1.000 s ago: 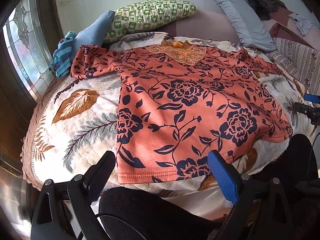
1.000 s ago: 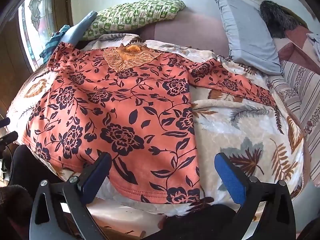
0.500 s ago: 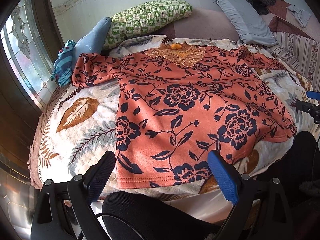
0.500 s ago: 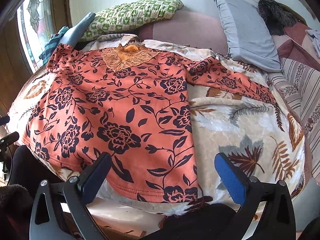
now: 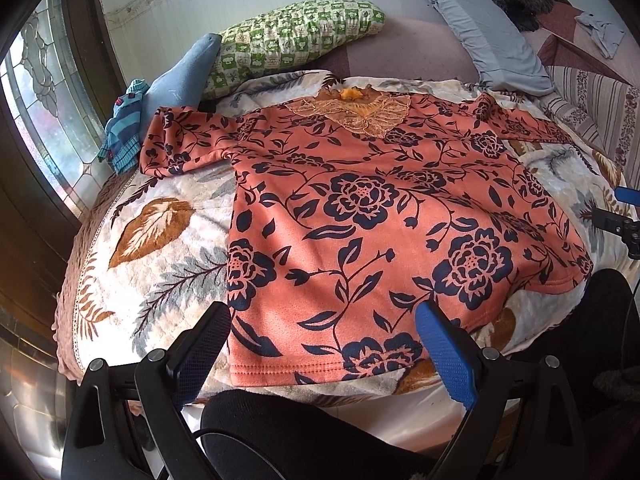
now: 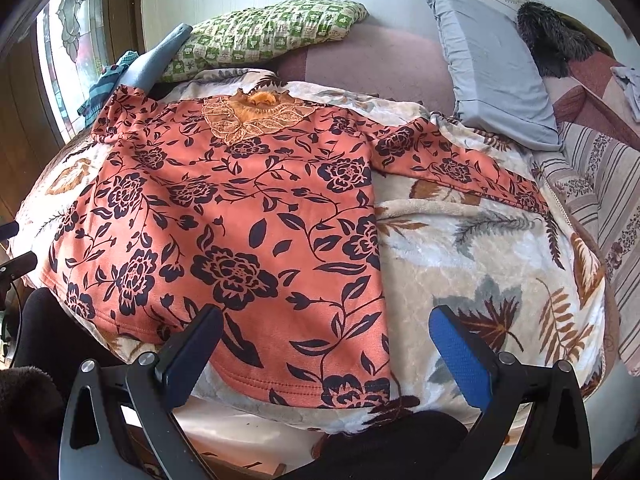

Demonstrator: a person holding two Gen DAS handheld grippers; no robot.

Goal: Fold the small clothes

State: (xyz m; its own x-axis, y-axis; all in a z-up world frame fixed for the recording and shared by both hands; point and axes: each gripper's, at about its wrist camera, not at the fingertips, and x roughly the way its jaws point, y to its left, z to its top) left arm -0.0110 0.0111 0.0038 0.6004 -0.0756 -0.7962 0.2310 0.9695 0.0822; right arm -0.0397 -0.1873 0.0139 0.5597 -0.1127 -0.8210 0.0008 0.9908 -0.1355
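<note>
A: Orange flowered top [image 5: 372,216] lies flat, front up, on the leaf-print blanket [image 5: 160,248], collar toward the wall, hem at the near edge of the bed. Both sleeves out to the sides. Likely spread this way so the sleeves can be turned in first; no fold made yet, as I judge it.

B: Grippers?

A: Left gripper [image 5: 322,336] hangs over the hem, fingers spread wide, nothing between them. Right gripper [image 6: 326,338] the same: fingers wide apart, empty, above the hem's right corner. Neither touches cloth. Each sits near its own bottom corner, which suits a two-handed lift of the hem or a reach to each sleeve.

B: What does one camera give that the other lacks?

A: Left view shows the left sleeve [image 5: 180,148] whole, cuff doubled back near the blue pillow [image 5: 184,76] and a striped blue garment [image 5: 124,128] by the window. The right sleeve runs off toward the edge there. Right view shows the right sleeve [image 6: 460,170] lying long and straight across bare blanket, toward the grey pillow [image 6: 492,68]; the left cuff is mostly lost at its frame edge.

B: Anything else?

A: Green checked pillow [image 6: 264,32] behind the collar. Dark-clothed knees of the person at the bed edge in both views.
</note>
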